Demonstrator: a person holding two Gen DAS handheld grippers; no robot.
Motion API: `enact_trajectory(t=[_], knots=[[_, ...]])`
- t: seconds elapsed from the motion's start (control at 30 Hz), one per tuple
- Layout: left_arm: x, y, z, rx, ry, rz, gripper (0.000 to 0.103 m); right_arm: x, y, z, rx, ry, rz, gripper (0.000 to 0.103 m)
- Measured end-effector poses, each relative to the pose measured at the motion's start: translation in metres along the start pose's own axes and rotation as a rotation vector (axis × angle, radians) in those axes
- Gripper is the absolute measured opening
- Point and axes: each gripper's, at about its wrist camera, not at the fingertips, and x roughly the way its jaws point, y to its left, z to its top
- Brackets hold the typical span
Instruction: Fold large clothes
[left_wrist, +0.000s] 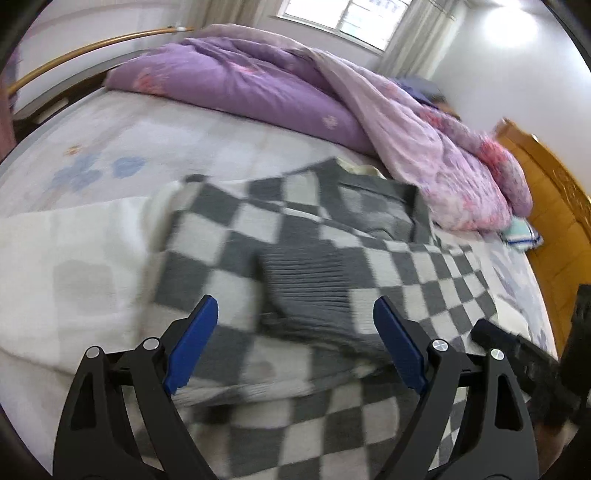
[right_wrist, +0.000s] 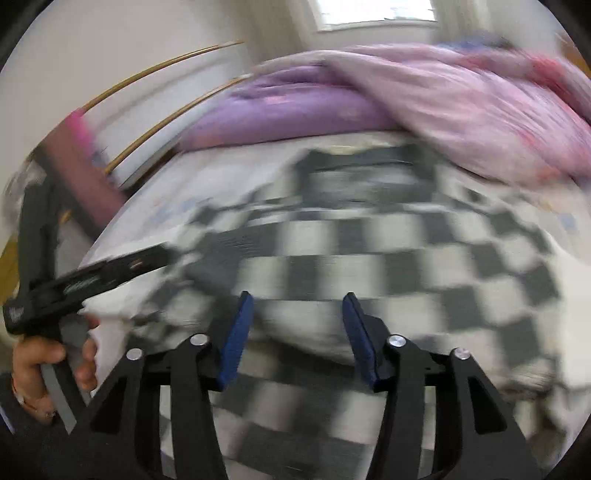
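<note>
A grey-and-white checked sweater (left_wrist: 295, 236) lies on the bed (left_wrist: 122, 140), spread over the near half of the mattress and partly folded: a ribbed grey band (left_wrist: 306, 288) sits on top near the middle, and its far end with the collar reaches almost to the purple quilt (left_wrist: 236, 77) heaped along the far side toward the headboard (left_wrist: 554, 206). The left gripper (left_wrist: 295, 314) hangs over the near part of the sweater with its fingers spread wide and nothing between them. The right gripper (right_wrist: 297, 314) is lower over the near edge, its fingers set at a moderate gap; the cloth below is blurred, but no fabric shows pinched between the pads, so it looks empty. In the right wrist view the hand (right_wrist: 55, 365) holding the other tool shows at the left, near the bed's near left corner. The likely next move is to take a near edge or side and carry it across. The risks from here are these: a gripper closing on one layer only, so the stacked fold below slides apart; a gripper biting into the sheet under the knit and dragging it along; the far end being pushed into the quilt and bunching; and the two grippers lifting unevenly, which would skew the fold line.
</note>
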Motion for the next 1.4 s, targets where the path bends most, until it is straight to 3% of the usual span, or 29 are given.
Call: enact_trajectory(t=[0.07, 0.2, 0.33, 0.53, 0.6, 0.67, 0.7, 0.73, 0.9, 1.03, 1.27, 1.4], knots=[[0.016, -0.015, 0.0, 0.04, 0.032, 0.013, 0.086, -0.008, -0.044, 0.001, 0.071, -0.006, -0.097, 0.019], [0.053, -0.022, -0.005, 0.047, 0.121, 0.05, 0.086, -0.007, -0.115, -0.008, 0.146, 0.051, -0.263, 0.016], [0.078, -0.017, -0.015, 0.045, 0.173, 0.077, 0.088, 0.019, -0.156, -0.025, 0.197, 0.159, -0.214, 0.001], [0.08, -0.01, -0.013, 0.044, 0.185, 0.034, 0.089, 0.027, -0.172, -0.015, 0.283, 0.208, -0.166, 0.0], [0.058, -0.005, -0.002, 0.046, 0.137, -0.039, 0.089, 0.015, -0.163, -0.002, 0.253, 0.189, -0.146, 0.005], [0.038, 0.008, 0.016, 0.024, 0.085, -0.092, 0.089, 0.008, -0.156, 0.013, 0.23, 0.153, -0.137, 0.02], [0.03, 0.019, 0.029, 0.002, 0.067, -0.091, 0.089, 0.005, -0.155, 0.023, 0.227, 0.135, -0.136, 0.041], [0.027, 0.028, 0.037, -0.016, 0.066, -0.08, 0.089, 0.003, -0.157, 0.032, 0.225, 0.124, -0.138, 0.049], [0.042, 0.09, 0.088, -0.157, 0.095, 0.011, 0.089, 0.022, -0.178, 0.074, 0.282, 0.104, -0.116, 0.049], [0.073, 0.119, 0.109, -0.268, 0.156, 0.013, 0.089, 0.04, -0.206, 0.094, 0.383, 0.094, -0.071, 0.049], [0.117, 0.125, 0.108, -0.28, 0.22, 0.022, 0.088, 0.079, -0.233, 0.116, 0.482, 0.14, -0.06, 0.049], [0.135, 0.124, 0.105, -0.258, 0.259, 0.032, 0.083, 0.097, -0.241, 0.117, 0.469, 0.172, -0.134, 0.049]])
